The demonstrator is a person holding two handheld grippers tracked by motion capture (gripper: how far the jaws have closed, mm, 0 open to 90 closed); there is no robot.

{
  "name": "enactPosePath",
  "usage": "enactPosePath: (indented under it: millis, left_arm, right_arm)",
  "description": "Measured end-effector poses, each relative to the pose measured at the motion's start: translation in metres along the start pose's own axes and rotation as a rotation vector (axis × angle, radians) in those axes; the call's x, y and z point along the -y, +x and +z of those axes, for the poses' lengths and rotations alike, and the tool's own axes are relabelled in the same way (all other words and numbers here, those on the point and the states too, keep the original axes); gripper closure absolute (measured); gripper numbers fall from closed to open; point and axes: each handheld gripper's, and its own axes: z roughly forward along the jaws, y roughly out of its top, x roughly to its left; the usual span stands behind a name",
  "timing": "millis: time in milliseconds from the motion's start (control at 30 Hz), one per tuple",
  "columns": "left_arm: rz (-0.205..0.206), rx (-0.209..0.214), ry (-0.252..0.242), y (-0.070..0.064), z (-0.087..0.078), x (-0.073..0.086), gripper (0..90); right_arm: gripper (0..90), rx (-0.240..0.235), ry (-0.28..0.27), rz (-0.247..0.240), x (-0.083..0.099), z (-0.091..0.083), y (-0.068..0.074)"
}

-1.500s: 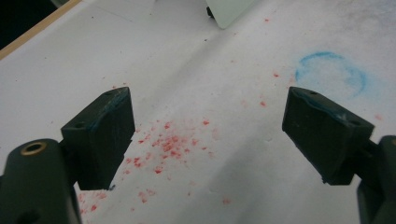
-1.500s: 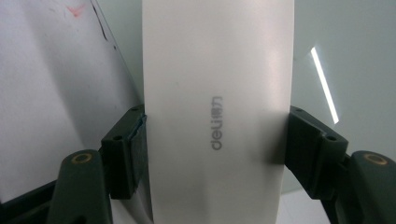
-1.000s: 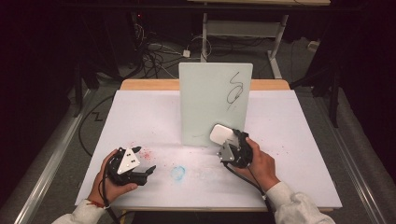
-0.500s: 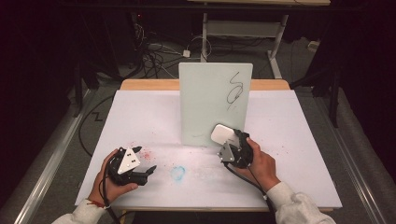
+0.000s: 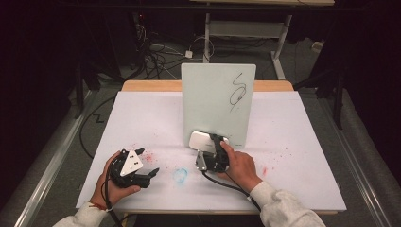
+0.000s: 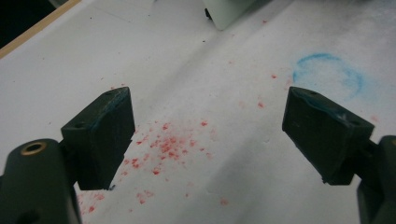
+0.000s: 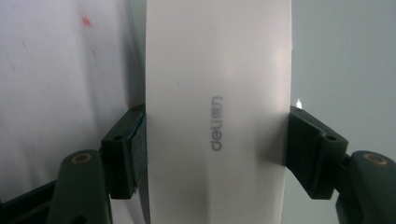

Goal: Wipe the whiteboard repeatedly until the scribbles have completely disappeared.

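Right gripper view: the right gripper (image 7: 215, 154) clamps a white eraser (image 7: 217, 93), one black jaw pressed against each long side. The eraser runs from the bottom edge to the top, its grey "deli" logo (image 7: 215, 123) printed sideways between the jaws. To the left lies the white table (image 7: 56, 79) with a red speck (image 7: 85, 20); a pale board (image 7: 345, 60) stands at right.

Black tongs (image 5: 151, 173) with brass screws, grey three-cornered plate (image 5: 131, 161), trailing black cable (image 5: 227, 184), pale sleeves (image 5: 288, 210).
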Motion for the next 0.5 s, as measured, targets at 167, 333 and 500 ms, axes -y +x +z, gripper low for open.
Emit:
enactPosePath:
  millis: [167, 333, 500]
  left_arm:
    - [-0.002, 0.001, 0.000, 0.000, -0.001, 0.001, 16.2]
    - [-0.006, -0.002, -0.003, 0.000, -0.002, 0.002, 16.2]
    - [-0.009, -0.007, -0.004, 0.001, -0.004, 0.003, 16.2]
  right_arm:
    - [31.0, 0.014, 0.004, -0.021, -0.015, 0.004, 0.005]
    - [31.0, 0.006, 0.027, -0.021, -0.009, 0.002, 0.003]
    - [31.0, 0.013, 0.063, -0.016, 0.020, -0.006, -0.006]
